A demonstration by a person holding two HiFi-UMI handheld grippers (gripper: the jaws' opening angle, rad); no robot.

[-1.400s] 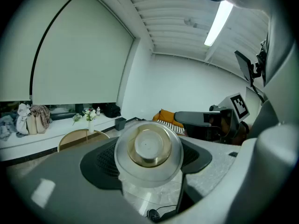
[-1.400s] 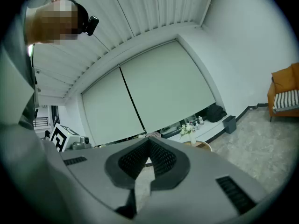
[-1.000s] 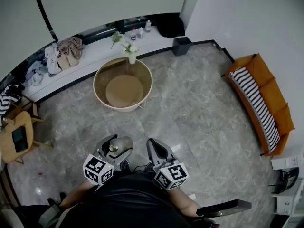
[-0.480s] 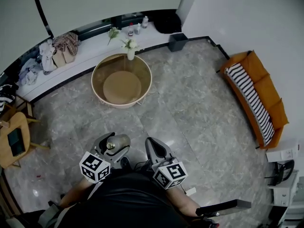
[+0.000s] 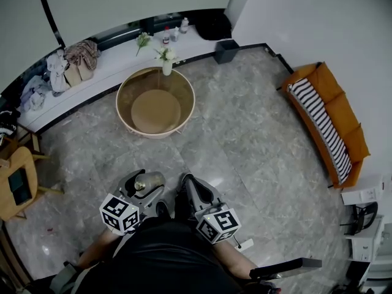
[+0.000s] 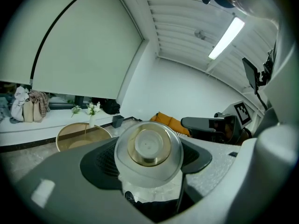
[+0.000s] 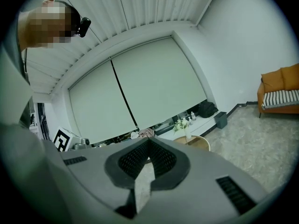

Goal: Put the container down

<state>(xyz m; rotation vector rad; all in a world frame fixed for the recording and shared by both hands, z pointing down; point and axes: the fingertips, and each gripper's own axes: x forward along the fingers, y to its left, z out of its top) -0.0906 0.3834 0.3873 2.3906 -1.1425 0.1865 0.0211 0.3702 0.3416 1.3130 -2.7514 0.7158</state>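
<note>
The container (image 5: 149, 180) is a clear, silvery jar with a gold lid, lying on its side above the floor with my left gripper (image 5: 142, 185) shut on it. In the left gripper view its lid (image 6: 148, 147) faces the camera between the two dark pads (image 6: 99, 161) of the left gripper (image 6: 147, 157). My right gripper (image 5: 188, 187) is beside it, to its right, with nothing in it. In the right gripper view the right gripper (image 7: 148, 143) has its pad tips touching.
A round wooden table (image 5: 155, 136) stands ahead on the grey marble floor, with a white vase of flowers (image 5: 166, 65) at its far rim. Behind it runs a white ledge (image 5: 116, 66) with clothes and bottles. An orange sofa (image 5: 331, 124) is right, a wooden chair (image 5: 17, 185) left.
Both grippers have drifted a little down and left in the head view, the container still in the left one. The jaws stand as before.
</note>
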